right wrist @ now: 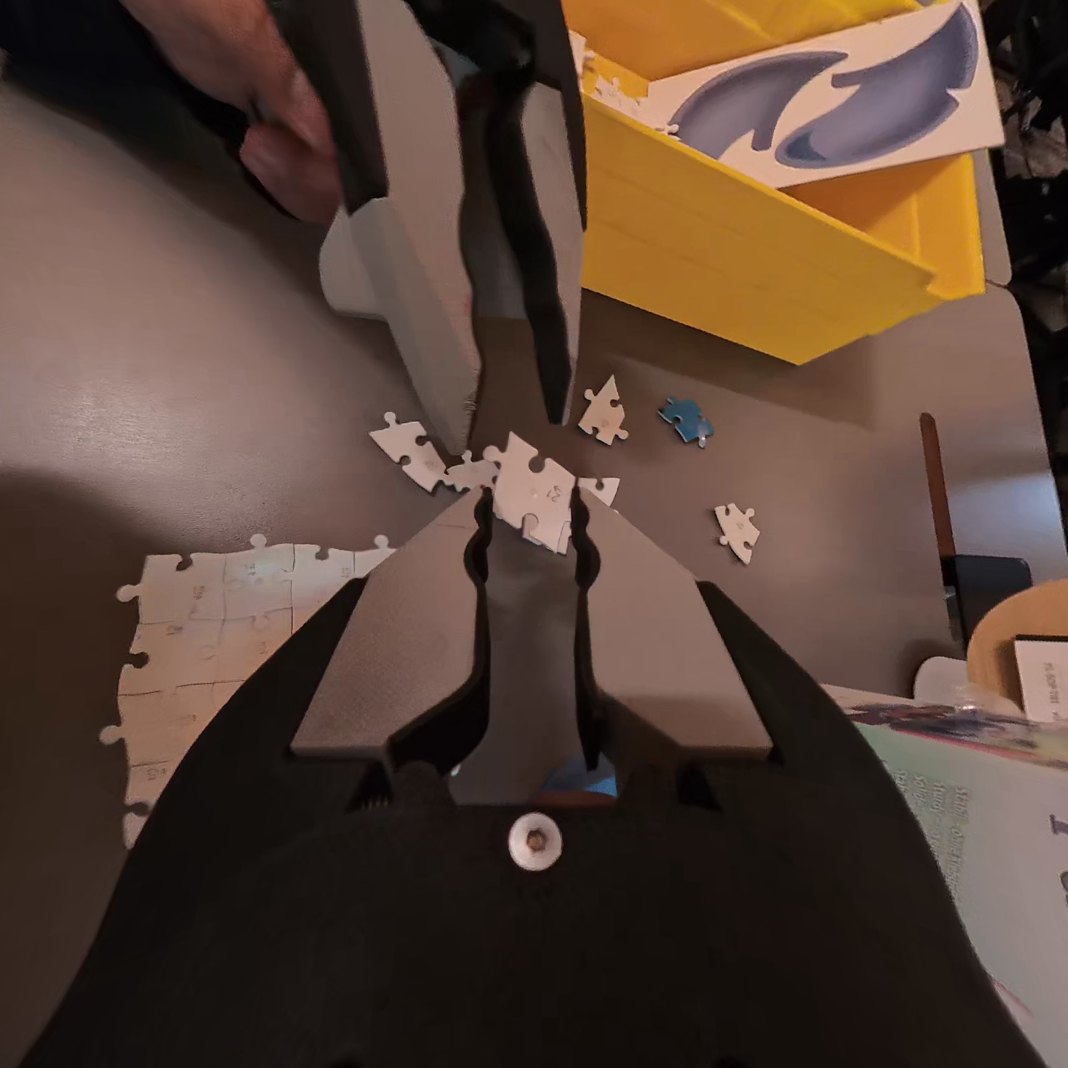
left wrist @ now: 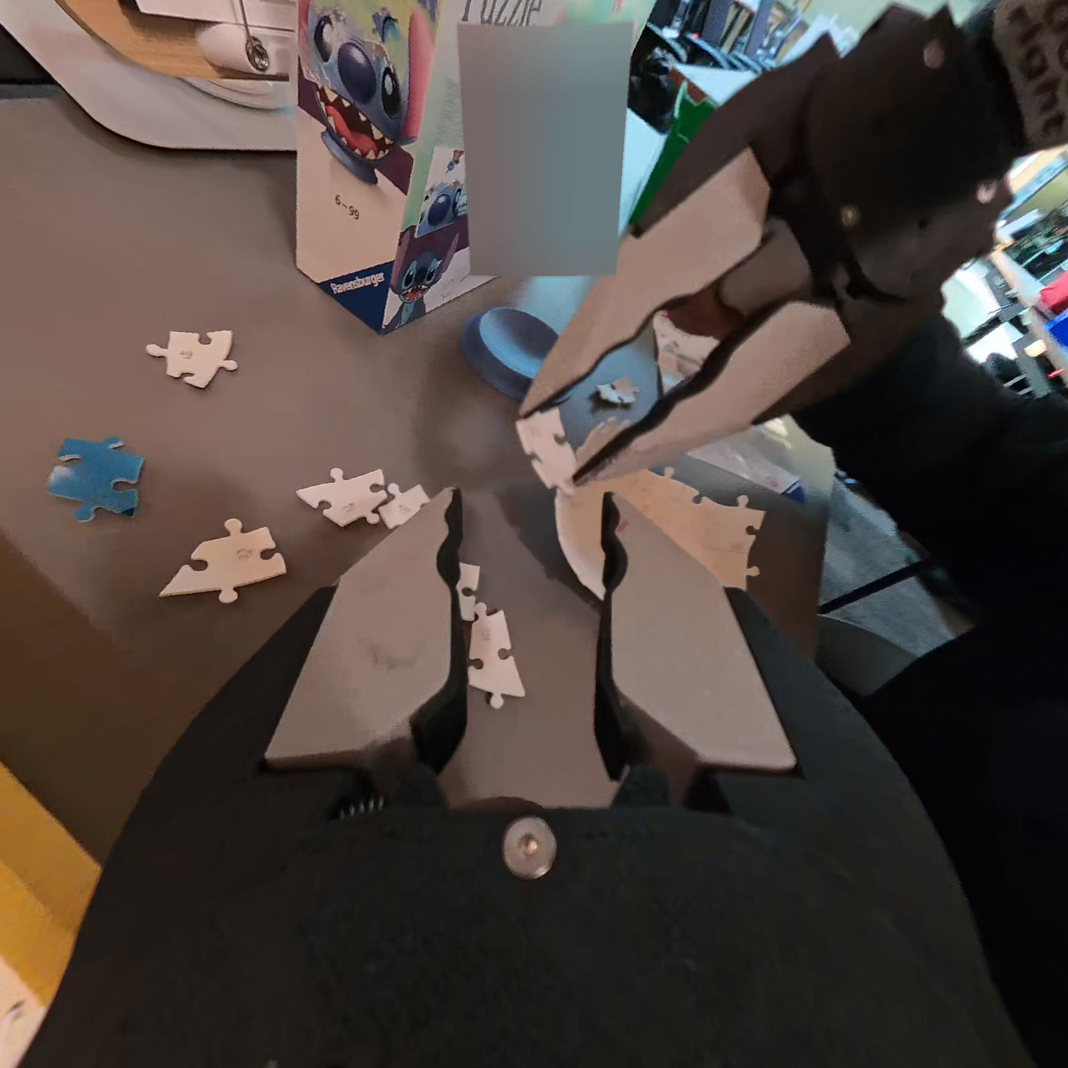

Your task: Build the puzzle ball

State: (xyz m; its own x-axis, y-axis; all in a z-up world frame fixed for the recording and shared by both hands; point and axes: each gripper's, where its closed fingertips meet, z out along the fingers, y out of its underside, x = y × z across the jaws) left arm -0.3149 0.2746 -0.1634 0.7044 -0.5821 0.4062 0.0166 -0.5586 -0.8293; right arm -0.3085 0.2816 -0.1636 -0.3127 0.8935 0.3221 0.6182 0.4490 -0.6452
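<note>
My right gripper (right wrist: 531,498) is shut on a white, face-down puzzle piece (right wrist: 534,491) and holds it just above the grey table. In the left wrist view it (left wrist: 553,453) comes in from the upper right with the piece (left wrist: 537,442) at its tips. My left gripper (left wrist: 531,501) is open and empty, its tips close to the held piece; it also shows in the right wrist view (right wrist: 511,430), coming from the top. A curved assembled section (left wrist: 682,529) of the ball lies face down beside both grippers (right wrist: 202,636). Several loose white pieces (left wrist: 237,560) and a blue piece (left wrist: 95,477) lie scattered.
The puzzle box (left wrist: 370,173) stands at the back, with a blue round stand (left wrist: 508,352) next to it. A yellow bin (right wrist: 751,260) holds a card with blue ear shapes (right wrist: 838,98). A person's hand (right wrist: 277,127) holds the left gripper. A white device (left wrist: 173,86) sits at the back left. My two grippers' fingertips are within a few centimetres of each other. The curved assembled section (left wrist: 682,529) is about equally far from each gripper, around 12 cm.
</note>
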